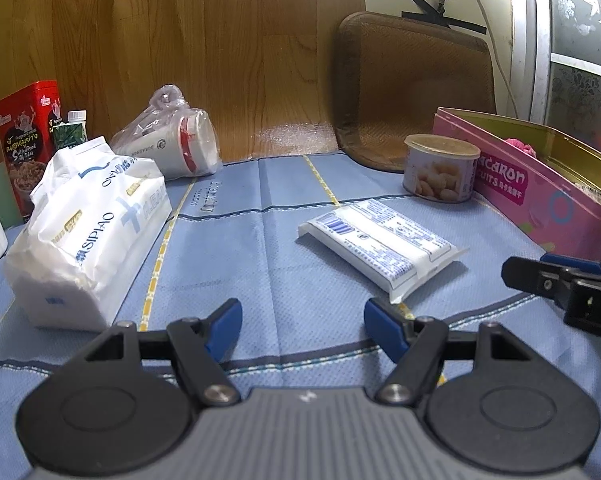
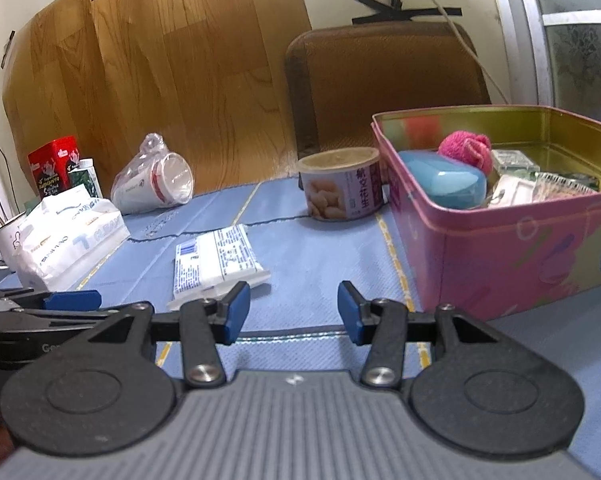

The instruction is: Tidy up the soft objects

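A small flat white tissue packet (image 1: 382,242) (image 2: 214,262) lies on the blue cloth (image 1: 284,280), just beyond both grippers. A big white tissue bag (image 1: 88,228) (image 2: 66,242) lies at the left. The pink tin (image 1: 540,196) (image 2: 512,240) at the right holds a pink fluffy ball (image 2: 466,150), a blue case (image 2: 446,184) and some packets. My left gripper (image 1: 302,332) is open over bare cloth, and its fingers also show at the left edge of the right wrist view (image 2: 72,300). My right gripper (image 2: 294,314) is open with nothing between its pads; its fingers show at the right edge of the left wrist view (image 1: 552,276).
A peanut can (image 1: 440,168) (image 2: 342,184) stands beside the tin. A bagged stack of paper cups (image 1: 176,140) (image 2: 154,184) lies at the back. A red box (image 1: 26,140), a small carton (image 1: 74,128) and a white mug (image 2: 2,246) crowd the left. A brown cushion (image 1: 412,88) leans on the wall.
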Tool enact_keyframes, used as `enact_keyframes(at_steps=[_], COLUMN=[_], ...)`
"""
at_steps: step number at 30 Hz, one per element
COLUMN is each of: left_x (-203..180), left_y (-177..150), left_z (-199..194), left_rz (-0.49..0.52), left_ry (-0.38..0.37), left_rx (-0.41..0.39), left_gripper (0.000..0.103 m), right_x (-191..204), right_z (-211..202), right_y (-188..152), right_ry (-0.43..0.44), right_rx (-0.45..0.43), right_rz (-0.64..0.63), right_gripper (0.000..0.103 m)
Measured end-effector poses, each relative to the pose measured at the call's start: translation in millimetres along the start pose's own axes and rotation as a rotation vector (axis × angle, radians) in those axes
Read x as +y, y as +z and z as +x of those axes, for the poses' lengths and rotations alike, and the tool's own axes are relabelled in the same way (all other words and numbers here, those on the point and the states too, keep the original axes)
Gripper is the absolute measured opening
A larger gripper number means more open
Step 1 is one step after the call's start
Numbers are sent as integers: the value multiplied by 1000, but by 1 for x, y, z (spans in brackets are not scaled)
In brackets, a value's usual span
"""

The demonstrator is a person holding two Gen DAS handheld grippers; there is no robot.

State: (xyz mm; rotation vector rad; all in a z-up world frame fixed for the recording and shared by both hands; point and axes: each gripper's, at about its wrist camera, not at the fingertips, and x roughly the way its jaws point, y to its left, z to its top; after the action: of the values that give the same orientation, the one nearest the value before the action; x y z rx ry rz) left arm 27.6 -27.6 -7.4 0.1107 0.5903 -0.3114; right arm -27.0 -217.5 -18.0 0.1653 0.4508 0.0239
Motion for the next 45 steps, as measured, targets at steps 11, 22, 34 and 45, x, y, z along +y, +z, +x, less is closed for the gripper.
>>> enact_keyframes(at_steps=[11, 22, 34, 45], left_x=[-3, -6, -7, -10], left_y=[0, -1, -1, 0], left_z=[2, -1, 1, 3], left_rz=[22, 27, 48, 66], left_ry=[2, 32, 56, 68], left_rx=[11, -2, 5, 11], left_gripper=[74, 75, 76, 81], right_x=[-1, -7, -8, -6], right_z=[-1, -6, -5, -6], right_y=[0, 0, 0, 0], right_ry=[27, 74, 98, 117], right_rx=[-2, -21, -15, -12], right_rz=[5, 16, 7, -1], right_gripper=[52, 65, 68, 69])
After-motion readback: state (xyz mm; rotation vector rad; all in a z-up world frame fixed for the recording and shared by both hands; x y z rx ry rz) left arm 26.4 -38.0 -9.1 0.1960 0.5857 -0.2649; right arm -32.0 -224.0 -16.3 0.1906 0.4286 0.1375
